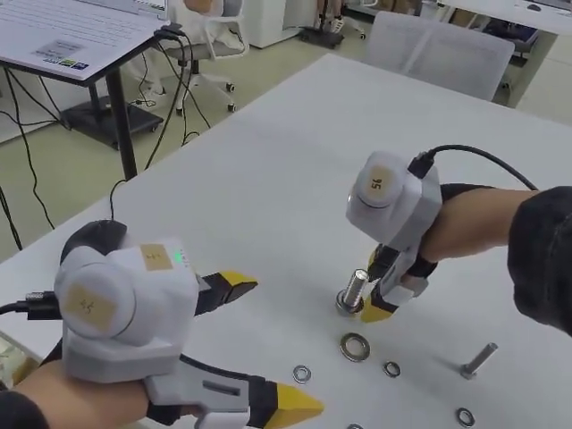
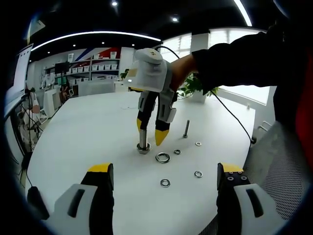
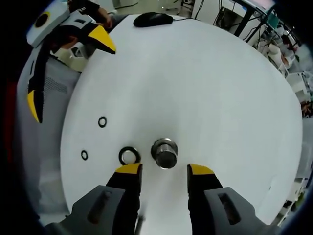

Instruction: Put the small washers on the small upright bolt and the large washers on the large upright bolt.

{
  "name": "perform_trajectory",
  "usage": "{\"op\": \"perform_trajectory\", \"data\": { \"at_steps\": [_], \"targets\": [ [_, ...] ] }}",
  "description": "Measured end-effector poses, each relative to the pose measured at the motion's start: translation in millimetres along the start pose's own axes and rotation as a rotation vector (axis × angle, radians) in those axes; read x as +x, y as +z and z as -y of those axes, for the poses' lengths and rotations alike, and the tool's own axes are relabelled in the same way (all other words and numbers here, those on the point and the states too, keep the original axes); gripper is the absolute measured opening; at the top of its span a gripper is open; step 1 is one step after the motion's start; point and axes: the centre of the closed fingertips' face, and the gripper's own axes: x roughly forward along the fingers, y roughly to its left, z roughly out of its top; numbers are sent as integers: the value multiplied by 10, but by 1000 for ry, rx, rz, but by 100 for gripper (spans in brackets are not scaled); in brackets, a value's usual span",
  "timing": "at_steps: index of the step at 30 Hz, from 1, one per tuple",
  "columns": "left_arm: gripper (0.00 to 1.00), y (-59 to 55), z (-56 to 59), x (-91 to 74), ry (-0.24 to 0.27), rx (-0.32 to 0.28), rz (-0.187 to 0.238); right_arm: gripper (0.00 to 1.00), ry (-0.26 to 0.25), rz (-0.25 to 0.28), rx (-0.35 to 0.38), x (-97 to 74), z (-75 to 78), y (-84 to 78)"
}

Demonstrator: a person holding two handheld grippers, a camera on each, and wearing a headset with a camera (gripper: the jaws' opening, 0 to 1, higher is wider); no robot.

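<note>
The large bolt stands upright on the white table. My right gripper hangs over it, pointing down, open, its tips either side of the bolt's top with nothing held. Just in front of the bolt lies a large washer. Small washers are scattered nearby. The small bolt stands upright to the right. My left gripper is open and empty at the near edge, facing the bolts.
A black mouse with its cable lies behind my left gripper. A grey chair stands at the table's far edge. A desk with papers stands across the aisle at upper left.
</note>
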Motion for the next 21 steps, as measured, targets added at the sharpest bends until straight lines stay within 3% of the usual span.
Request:
{"op": "perform_trajectory", "data": {
  "at_steps": [10,21],
  "targets": [
    [87,4,-13,-11,3,-2,1,38,-15,11,11,-95,-58,-64],
    [87,34,-19,-24,4,3,8,38,-6,26,28,-77,-250,-91]
  ]
}}
